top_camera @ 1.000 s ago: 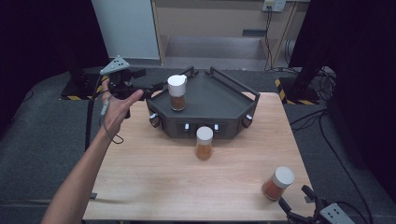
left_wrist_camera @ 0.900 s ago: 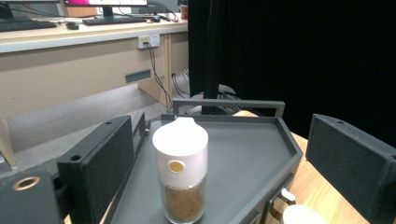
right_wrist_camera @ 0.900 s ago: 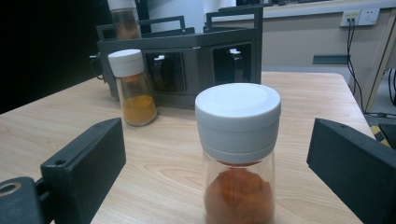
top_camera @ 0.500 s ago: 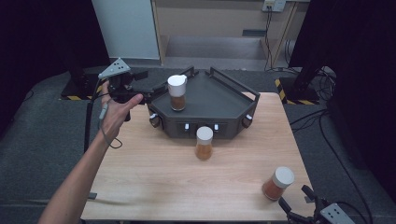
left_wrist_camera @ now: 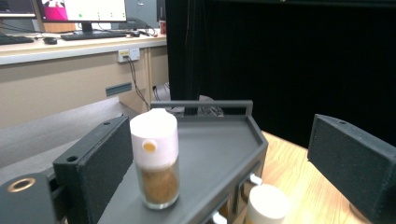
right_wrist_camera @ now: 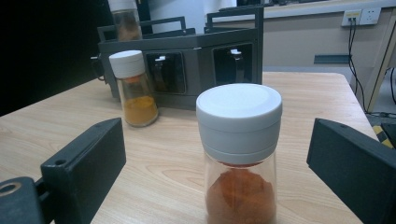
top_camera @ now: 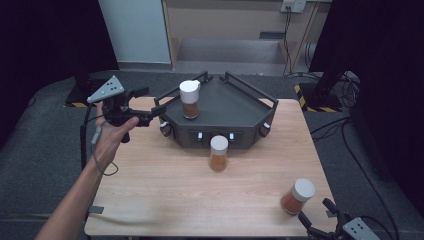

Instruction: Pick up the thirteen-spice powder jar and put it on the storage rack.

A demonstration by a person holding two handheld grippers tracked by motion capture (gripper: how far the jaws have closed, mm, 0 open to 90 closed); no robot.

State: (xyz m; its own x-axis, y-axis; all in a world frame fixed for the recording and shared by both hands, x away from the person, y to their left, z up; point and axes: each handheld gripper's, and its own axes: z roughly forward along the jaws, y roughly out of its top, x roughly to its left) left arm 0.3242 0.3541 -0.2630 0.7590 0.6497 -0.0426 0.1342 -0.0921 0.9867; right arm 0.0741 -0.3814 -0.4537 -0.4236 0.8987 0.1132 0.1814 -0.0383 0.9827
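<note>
Three spice jars with white caps are present, placed relative to the dark angular rack that sits toward the far side of the wooden counter. One jar of brown powder stands upright on the rack's flat top, near its left rail. A second jar of yellow-orange powder stands upright on the counter just in front of the rack's front face, apart from it. A third jar of red-orange powder stands on the counter well apart from the rack, toward the near right corner. The left gripper is held in the person's left hand just left of the rack; its fingers are spread apart and grip nothing, and the left gripper view has the jar on the rack top just beside the left finger, with a gap to the right one. The right gripper lies at the counter's near right corner; its fingers stand wide apart on either side of the red-orange jar, touching neither side of it.
</note>
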